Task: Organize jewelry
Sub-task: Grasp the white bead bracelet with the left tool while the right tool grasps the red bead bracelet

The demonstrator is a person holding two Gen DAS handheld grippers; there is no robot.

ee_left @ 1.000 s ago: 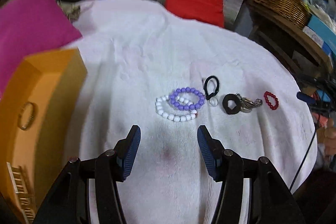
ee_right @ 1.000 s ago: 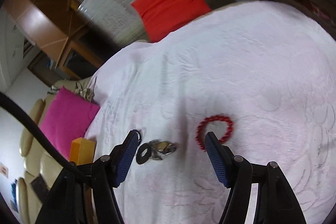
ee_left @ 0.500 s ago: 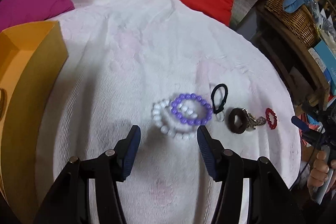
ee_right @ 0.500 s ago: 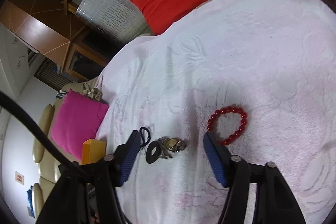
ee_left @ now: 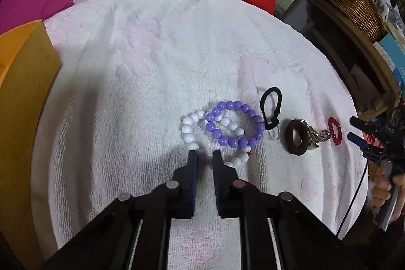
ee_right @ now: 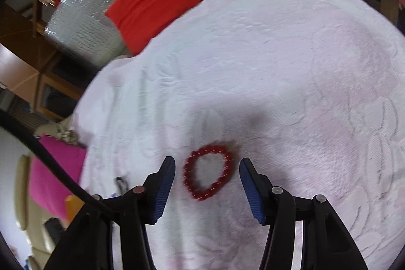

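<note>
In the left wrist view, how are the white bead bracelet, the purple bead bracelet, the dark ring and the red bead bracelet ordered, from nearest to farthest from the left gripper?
1. White bead bracelet: at the tips of the left gripper.
2. Purple bead bracelet: just beyond, slightly right, overlapping the white one.
3. Dark ring: farther right.
4. Red bead bracelet: farthest right, near the cloth's edge.

Beaded bracelets (ee_left: pixel 229 129) – white, purple overlapping – flat.

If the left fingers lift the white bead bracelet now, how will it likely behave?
The white bracelet is probably floppy: its strand lies in a loose curve on the towel, so it should dangle. The purple bracelet overlaps it, so that may drag or shift along. Round glossy beads could slip from the left gripper's narrow hold.
</note>
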